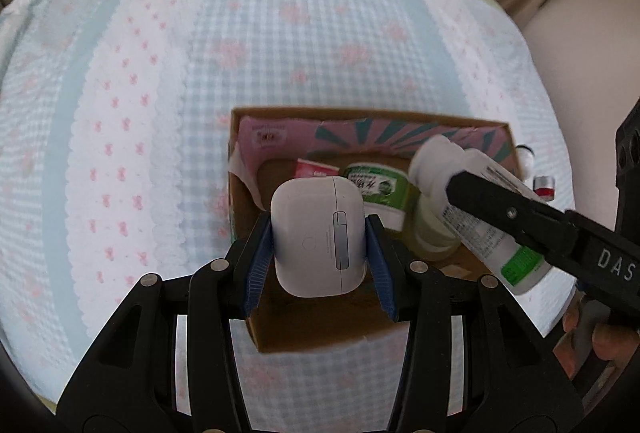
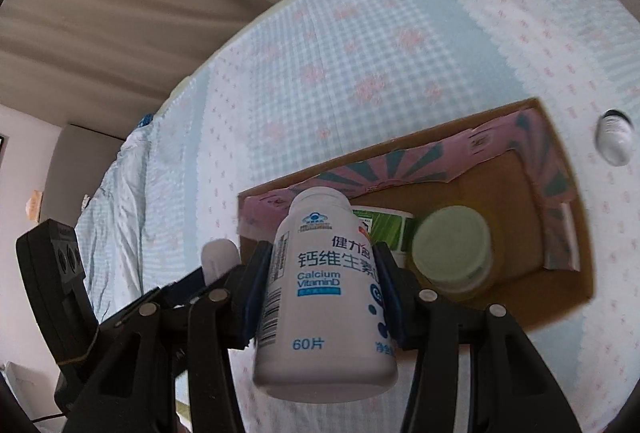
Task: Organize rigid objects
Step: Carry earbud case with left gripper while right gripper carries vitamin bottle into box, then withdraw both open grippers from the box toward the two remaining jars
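The bedspread [image 1: 240, 53] is pale blue gingham with white bands and pink flowers. The box [image 1: 320, 329] is brown card — its flaps pink with teal rays. White case [image 1: 318, 233]; white bottle [image 2: 320, 293] with blue print; pale-green lid [image 2: 452, 245].

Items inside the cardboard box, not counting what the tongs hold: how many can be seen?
3: a pale-green-lidded jar at the cardboard box's right, a green-labelled white tub mid-box, a small red packet behind it. Others may be hidden.

Smooth glossy plastic is seen on the earbud case [image 1: 318, 233] and bottle [image 2: 326, 293]; matt cardboard on the box [image 1: 316, 329]; textured cloth on the bedspread [image 1: 160, 93].
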A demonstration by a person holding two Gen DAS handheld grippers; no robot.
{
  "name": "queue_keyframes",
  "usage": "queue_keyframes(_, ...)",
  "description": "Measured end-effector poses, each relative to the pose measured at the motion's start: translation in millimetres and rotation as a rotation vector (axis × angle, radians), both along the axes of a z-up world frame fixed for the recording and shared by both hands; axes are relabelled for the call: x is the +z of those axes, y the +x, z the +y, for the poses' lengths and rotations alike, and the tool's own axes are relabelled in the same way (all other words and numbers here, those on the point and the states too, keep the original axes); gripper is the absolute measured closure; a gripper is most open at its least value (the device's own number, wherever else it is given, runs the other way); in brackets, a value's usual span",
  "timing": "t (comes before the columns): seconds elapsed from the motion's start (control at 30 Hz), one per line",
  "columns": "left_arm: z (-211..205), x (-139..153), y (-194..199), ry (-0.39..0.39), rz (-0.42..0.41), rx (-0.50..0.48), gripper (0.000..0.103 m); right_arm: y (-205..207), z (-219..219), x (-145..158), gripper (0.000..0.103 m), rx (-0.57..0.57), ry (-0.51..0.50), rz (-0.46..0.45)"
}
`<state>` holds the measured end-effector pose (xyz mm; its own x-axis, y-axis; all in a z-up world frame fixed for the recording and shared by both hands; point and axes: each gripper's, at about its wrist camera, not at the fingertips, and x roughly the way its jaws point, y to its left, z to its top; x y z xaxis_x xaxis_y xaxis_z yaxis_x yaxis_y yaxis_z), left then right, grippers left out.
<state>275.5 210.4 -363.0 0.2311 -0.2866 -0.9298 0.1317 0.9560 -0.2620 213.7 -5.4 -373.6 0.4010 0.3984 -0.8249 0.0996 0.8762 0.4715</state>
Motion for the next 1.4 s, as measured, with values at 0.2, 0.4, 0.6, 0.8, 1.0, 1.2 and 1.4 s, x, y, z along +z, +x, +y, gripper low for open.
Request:
queue_keyframes(0.2,-11,-31,5,0.012,0.055,-0.054,0.061,16,-2,-29,0.057,-0.023,0.009,0.036)
queue_keyframes(0.4,-20,-36,5,0.018,0.062,-0.08,0.033,25,-2,-38,0.055,0.011,0.002,0.047)
queue_keyframes(0.6,-16,-28,-6,-0.002,0.04,-0.112,0.0,19,-8,-34,0.003,0.049,-0.097,0.049)
queue_keyframes(0.8,-9,-22,-20,0.007,0.043,-0.069,0.0,4,-15,-31,0.003,0.079,-0.16,0.063)
queue_keyframes(1.0,-4,-6,-32,0.002,0.022,-0.04,0.0,-7,-16,-22,0.003,0.091,-0.166,0.057)
queue_keyframes(1.2,-4,31,-48,-0.013,-0.037,-0.023,0.0,-22,-15,5,0.003,0.093,-0.177,0.029)
queue_keyframes(1.4,-9,84,-69,0.022,-0.07,0.01,0.0,-47,-15,48,0.003,0.112,-0.208,-0.014)
